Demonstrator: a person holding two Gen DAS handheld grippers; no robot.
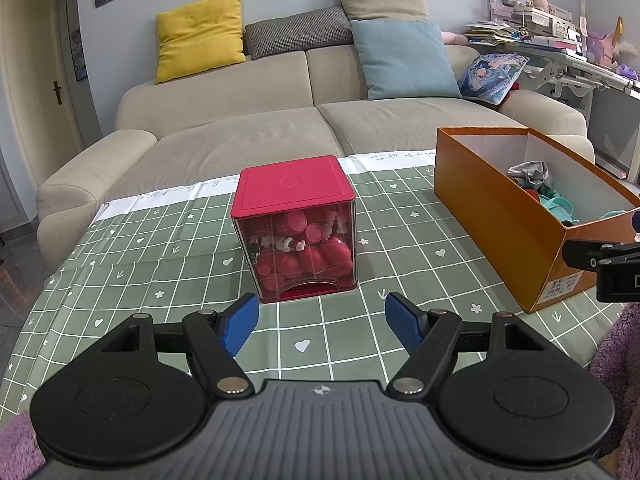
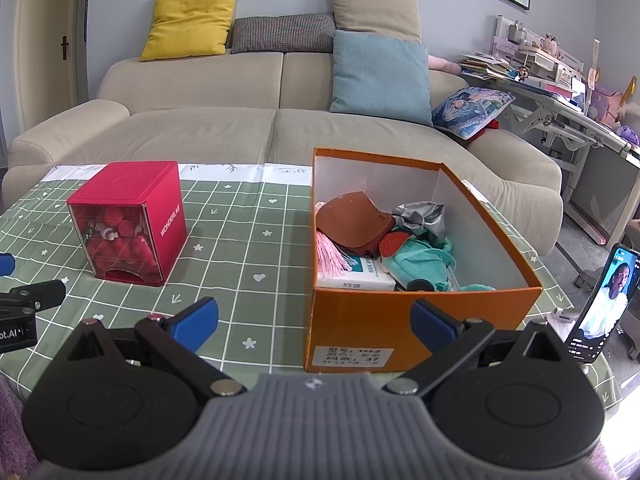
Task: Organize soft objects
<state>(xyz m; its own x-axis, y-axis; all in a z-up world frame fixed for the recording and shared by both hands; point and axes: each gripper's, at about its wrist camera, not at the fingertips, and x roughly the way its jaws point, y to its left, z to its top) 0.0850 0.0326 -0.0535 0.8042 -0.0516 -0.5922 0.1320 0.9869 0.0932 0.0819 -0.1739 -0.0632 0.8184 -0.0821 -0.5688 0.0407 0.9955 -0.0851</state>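
Cloth and other soft things already lie heaped in the orange box, which the left wrist view shows at my right on the green checked tablecloth. My left gripper hovers with its jaws wide apart and empty, facing the red cube container.

From the right wrist view, my right gripper is likewise spread and holds nothing, poised just before the box's near wall. Inside I see a teal cloth, grey crumpled fabric, a brown leather piece and a pink tassel. I judge them light, limp and prone to snag; I would pinch a raised fold, not a flat face.
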